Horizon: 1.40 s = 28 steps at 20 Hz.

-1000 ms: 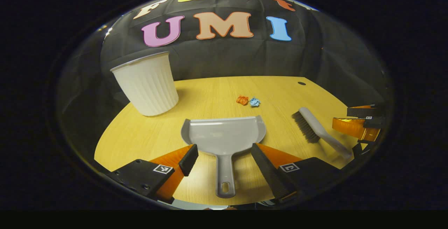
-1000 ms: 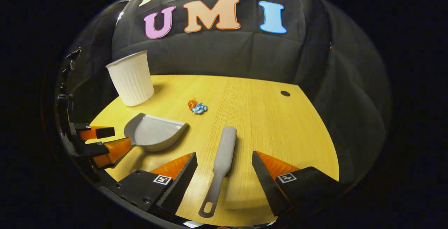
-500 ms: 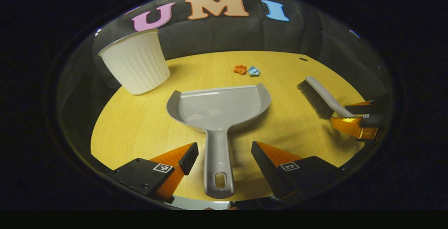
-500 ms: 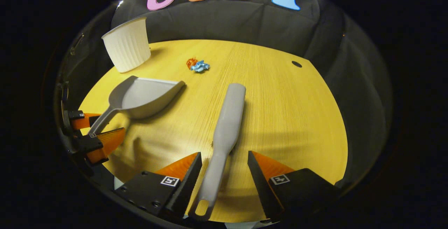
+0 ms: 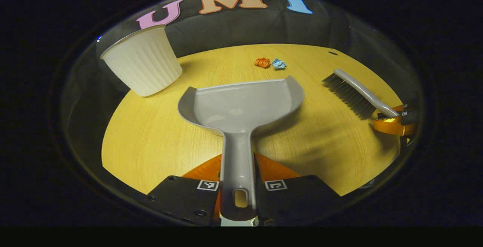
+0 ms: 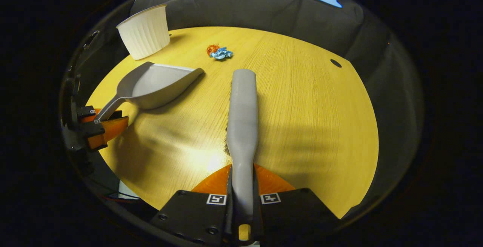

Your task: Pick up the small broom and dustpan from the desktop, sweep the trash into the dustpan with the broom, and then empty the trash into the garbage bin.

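Note:
In the left gripper view, my left gripper (image 5: 237,167) is shut on the handle of the grey dustpan (image 5: 241,103), whose pan points toward the trash. Two crumpled scraps, one orange (image 5: 262,62) and one blue (image 5: 279,64), lie beyond it on the wooden desktop (image 5: 151,141). The right gripper view has my right gripper (image 6: 242,181) shut on the handle of the grey broom (image 6: 242,107), its back facing up. The scraps (image 6: 220,53) lie ahead and left of the broom tip. The dustpan (image 6: 156,86) is at the left, held by the other gripper (image 6: 100,124). The broom (image 5: 354,94) also appears at the right of the left gripper view.
A white ribbed garbage bin (image 5: 141,65) stands at the desk's far left corner, also seen as the bin (image 6: 145,31) in the right gripper view. A small dark hole (image 6: 335,63) marks the desktop at the far right. The rounded desk edge runs close below both grippers.
Both grippers moved forward and went from open to shut, the left on the dustpan handle, the right on the broom handle. The broom now points straight ahead.

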Available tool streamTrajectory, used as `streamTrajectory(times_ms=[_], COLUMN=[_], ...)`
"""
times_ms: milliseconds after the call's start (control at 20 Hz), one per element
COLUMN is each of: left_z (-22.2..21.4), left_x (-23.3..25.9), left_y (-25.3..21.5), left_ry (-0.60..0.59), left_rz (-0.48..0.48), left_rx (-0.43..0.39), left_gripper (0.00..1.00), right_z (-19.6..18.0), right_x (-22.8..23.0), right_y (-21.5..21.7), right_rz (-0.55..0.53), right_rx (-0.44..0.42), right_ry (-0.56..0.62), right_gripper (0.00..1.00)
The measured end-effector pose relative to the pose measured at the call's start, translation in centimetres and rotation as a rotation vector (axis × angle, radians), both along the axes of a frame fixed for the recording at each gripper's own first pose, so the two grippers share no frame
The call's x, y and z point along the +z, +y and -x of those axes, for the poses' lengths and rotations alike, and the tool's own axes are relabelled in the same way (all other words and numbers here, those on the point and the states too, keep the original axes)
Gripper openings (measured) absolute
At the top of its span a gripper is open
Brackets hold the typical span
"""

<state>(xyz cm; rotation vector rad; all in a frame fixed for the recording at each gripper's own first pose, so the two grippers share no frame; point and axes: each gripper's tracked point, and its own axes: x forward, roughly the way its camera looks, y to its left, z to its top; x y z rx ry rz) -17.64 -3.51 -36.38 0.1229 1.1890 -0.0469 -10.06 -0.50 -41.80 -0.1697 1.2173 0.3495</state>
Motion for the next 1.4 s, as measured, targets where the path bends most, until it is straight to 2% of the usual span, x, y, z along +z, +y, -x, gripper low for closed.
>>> streamTrajectory(times_ms=[100, 300, 450, 550, 600, 650, 700, 750, 900, 1050, 1350, 1400], left_z=[-0.9, -2.4, -3.6, -4.1, -4.4, -4.6, -4.7, -5.0, -5.9, -6.0, -5.1, -5.2], left_x=[0.6, 2.7, 3.7, 3.3, 2.8, 2.1, 1.8, 1.4, 0.2, -0.3, -2.1, -2.1], left_y=[0.0, -0.4, -1.4, -1.6, -1.6, -1.7, -1.6, -1.7, -1.5, -1.3, -0.5, -0.5], left_ry=[-0.023, -0.072, -0.092, -0.091, -0.081, -0.071, -0.064, -0.057, -0.043, -0.025, 0.037, 0.031], left_rz=[-0.005, -0.046, -0.033, -0.017, -0.014, 0.0, 0.014, 0.024, 0.053, 0.069, 0.064, 0.067], left_rx=[-0.002, -0.01, -0.076, -0.147, -0.181, -0.209, -0.231, -0.255, -0.286, -0.307, -0.361, -0.374], left_gripper=[0.29, 0.29, 0.28, 0.28, 0.28, 0.29, 0.3, 0.27, 0.28, 0.28, 0.29, 0.29], right_z=[-0.6, -3.9, -7.4, -10.5, -12.2, -14.0, -15.8, -17.4, -21.0, -22.8, -24.6, -24.9], right_x=[1.6, 2.8, 3.1, 3.5, 3.5, 3.4, 3.0, 2.4, 0.6, -1.0, -4.6, -4.7], right_y=[-1.3, -2.7, -3.2, -2.7, -2.5, -2.0, -1.5, -1.0, 0.9, 2.5, 5.0, 6.0], right_rz=[-0.024, -0.06, -0.046, -0.045, -0.039, -0.035, -0.028, -0.018, 0.004, 0.031, 0.137, 0.129], right_rx=[0.029, 0.068, 0.089, 0.073, 0.068, 0.063, 0.065, 0.077, 0.115, 0.194, 0.424, 0.456], right_ry=[-0.021, -0.073, -0.11, -0.143, -0.157, -0.169, -0.18, -0.184, -0.168, -0.115, -0.03, -0.03], right_gripper=[0.17, 0.17, 0.17, 0.17, 0.12, 0.12, 0.17, 0.17, 0.17, 0.17, 0.16, 0.19])
